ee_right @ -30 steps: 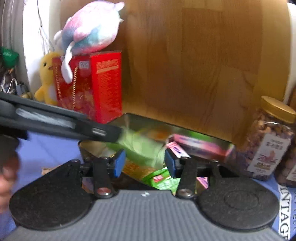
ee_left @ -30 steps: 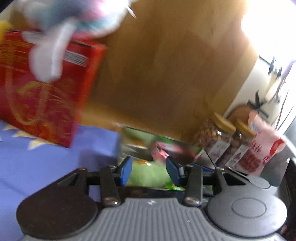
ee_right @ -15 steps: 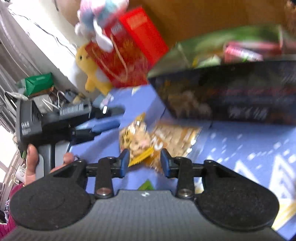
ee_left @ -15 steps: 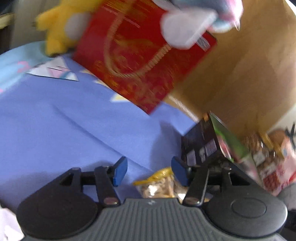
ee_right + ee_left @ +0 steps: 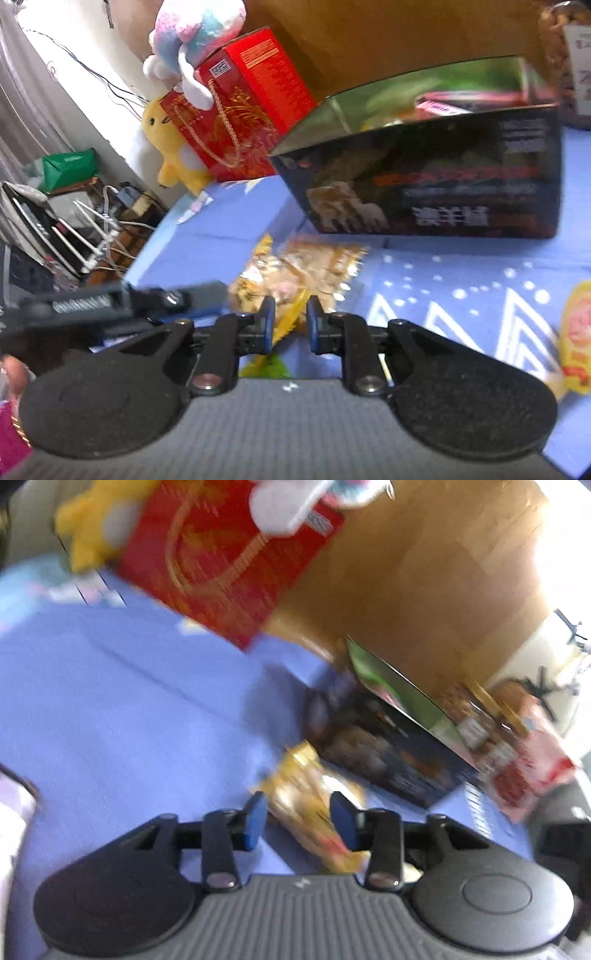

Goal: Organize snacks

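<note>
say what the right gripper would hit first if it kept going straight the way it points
Most likely the yellow snack packet on the blue cloth: part of it already lies between the closing jaws of the right gripper. The open dark box stands beyond it.

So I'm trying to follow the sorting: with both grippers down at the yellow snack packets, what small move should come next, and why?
Probably finish closing the right gripper on the yellow snack packet and lift it toward the open dark box. Its jaws are closing with the packet's edge between them, and the box, already holding snacks, stands just behind on the blue cloth. The left gripper is closing around a packet too.
</note>
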`<state>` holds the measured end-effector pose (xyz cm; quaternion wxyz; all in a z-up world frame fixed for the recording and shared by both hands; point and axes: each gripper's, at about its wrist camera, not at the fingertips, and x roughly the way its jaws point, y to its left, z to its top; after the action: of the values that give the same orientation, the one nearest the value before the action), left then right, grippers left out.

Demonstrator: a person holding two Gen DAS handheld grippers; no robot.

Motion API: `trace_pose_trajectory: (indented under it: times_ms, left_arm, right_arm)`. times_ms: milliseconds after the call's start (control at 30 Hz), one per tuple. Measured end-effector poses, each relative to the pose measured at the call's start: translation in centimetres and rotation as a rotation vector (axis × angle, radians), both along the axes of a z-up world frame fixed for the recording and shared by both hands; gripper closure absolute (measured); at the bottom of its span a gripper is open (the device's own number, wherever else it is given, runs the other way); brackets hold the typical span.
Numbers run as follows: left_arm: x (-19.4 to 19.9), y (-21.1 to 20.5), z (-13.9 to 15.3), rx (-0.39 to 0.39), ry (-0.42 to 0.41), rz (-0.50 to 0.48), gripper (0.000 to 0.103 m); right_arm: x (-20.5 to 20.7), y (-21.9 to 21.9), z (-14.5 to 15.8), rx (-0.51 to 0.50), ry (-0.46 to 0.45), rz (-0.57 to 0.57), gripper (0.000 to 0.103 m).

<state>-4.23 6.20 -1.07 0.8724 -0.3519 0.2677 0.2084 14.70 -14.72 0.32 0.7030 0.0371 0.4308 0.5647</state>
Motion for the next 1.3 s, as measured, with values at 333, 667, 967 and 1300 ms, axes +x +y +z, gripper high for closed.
trace_pose_trajectory:
  times_ms: [333,667,967,1300]
  left_arm:
    - [3.9,1.9,-0.7,0.025,0.069,-0.115,0.061]
    - [2.5,-1.9,4.4,0.044,-0.071,-0.166,0.074]
    - [14.6,-2.6,7.4,0.176,-0.123,-0.254,0.067]
    - [8.5,-0.5,6.9,0.17,-0.157,-0.176,0.056]
  right_arm:
    - [-2.2,1.5,-0.4,-0.027,-0.061,0.058,0.066]
    - [-3.0,0.0,2.8,0.052,-0.238,0.032,0.086]
    - [4.2,-1.3,6.8,0.097,-0.431,-0.176,0.083]
    - [6.7,-4.2,5.3,0.102,-0.413,-0.34,0.062]
